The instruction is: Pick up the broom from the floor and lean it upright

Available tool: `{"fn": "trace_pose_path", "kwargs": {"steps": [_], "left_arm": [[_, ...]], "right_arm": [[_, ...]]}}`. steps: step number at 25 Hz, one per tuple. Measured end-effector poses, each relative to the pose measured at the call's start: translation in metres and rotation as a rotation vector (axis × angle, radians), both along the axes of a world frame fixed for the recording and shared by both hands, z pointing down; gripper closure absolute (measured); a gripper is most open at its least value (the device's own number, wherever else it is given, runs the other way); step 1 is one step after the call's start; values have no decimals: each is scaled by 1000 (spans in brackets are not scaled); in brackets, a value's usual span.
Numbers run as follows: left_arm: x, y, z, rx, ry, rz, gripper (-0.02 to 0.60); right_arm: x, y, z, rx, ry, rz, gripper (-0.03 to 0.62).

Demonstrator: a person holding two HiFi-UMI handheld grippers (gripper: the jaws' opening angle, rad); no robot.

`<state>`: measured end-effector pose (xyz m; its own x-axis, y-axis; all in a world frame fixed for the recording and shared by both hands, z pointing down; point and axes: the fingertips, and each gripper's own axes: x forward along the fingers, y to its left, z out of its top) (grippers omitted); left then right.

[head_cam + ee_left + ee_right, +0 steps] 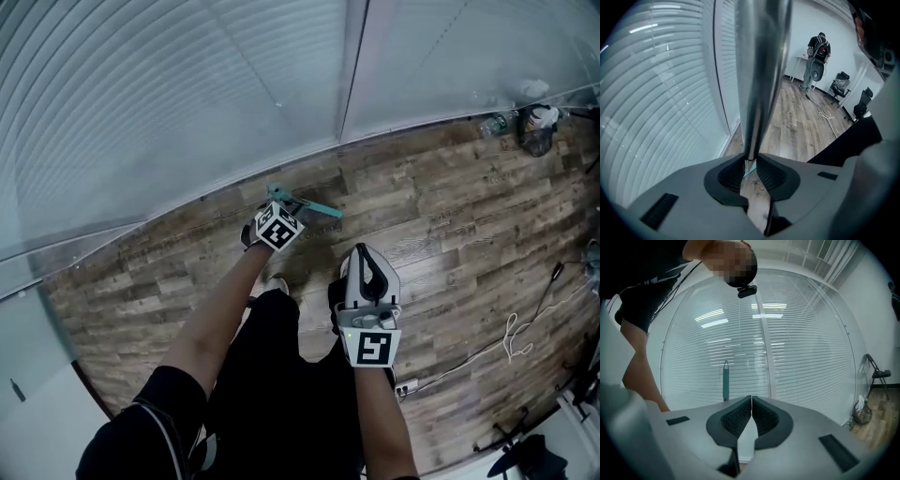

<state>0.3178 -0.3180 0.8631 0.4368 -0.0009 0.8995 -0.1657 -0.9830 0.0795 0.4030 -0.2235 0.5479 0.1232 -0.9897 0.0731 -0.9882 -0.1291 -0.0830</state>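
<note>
- The left tool (751, 163) is clamped on the broom (761, 70). Its jaws sit narrow around the metal shaft, which runs up out of them and close past the camera.
- Just below that tool's tips is the broom's teal head (309, 205), down at the wooden floor (450, 234). It lies just beyond the tool, at the foot of the slatted blinds (141, 94).
- The right tool (751, 401) has nothing in it, its ribbed pads (736, 418) pressed together along a thin line.
- Ahead of the right tool and a little to its left, the broom's teal grip (725, 380) stands upright against the blinds, apart from the jaws.
- From above, the right tool (366, 262) sits nearer the person's body than the left tool (275, 214), and the two are apart.
- A dark bag (537, 136) slumps on the floor by the wall, well off to the right of both tools. Something pale pokes out of its top, though I can't make out what it is.
- A clear plastic bottle (494, 124) stands just beside that bag on the side nearer the tools (too small to tell whether anything is in it).
- A pale cable (511, 337) trails across the boards to the right of the right tool.
- Far down the room beyond the left tool, another person (818, 51) stands with their back turned, near a black office chair (840, 84).
</note>
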Motion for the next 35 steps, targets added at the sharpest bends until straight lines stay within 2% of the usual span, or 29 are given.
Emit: {"fn": "trace_pose_path", "kwargs": {"steps": [3,7,13,19,24,31,35], "left_arm": [[15,-7,27,-37,-16,60,491],[37,-29,49,-101,-30,92,491],[85,-49,52,-132,-22,108,491],[120,-60,54,-129,-13,96,491],[133,-61,58,-132,-26,94,491],[152,-65,55,-104,-36,185,491],[153,-62,54,-96,-49,206,489]], "right_arm": [[17,-4,16,3,9,27,574],[43,6,33,-5,21,89,574],[64,30,57,-32,-8,159,574],[62,42,69,-57,-26,144,574],[70,53,72,-78,-27,147,574],[90,61,79,-102,-27,162,574],[95,71,79,-114,-25,165,574]]}}
